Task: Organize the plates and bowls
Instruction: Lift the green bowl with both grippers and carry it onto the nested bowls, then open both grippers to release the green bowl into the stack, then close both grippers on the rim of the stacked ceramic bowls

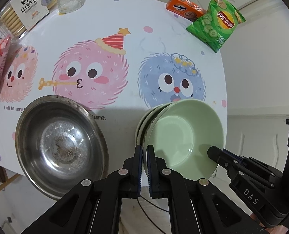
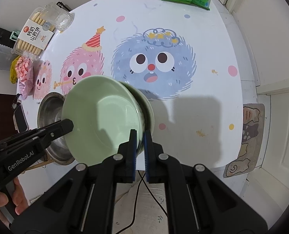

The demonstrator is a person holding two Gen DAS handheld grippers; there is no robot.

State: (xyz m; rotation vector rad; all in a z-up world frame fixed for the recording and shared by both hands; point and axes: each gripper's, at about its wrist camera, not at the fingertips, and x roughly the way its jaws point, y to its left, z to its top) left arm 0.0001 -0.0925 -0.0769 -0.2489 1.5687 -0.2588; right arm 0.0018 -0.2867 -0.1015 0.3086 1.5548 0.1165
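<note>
- Left gripper clamped on near rim of the green bowls; right gripper clamped on the opposite rim.
- Bowls are nested, tilted, over the table's near edge, just beside the steel basin.
- Risk, imo: thin rim grips + tilt, so the stack could slip or the inner bowl slide out; uneven pull btwn hands would twist it loose.
- Round table w/ cartoon print, snacks at far edge; pale floor and doormat below.
</note>
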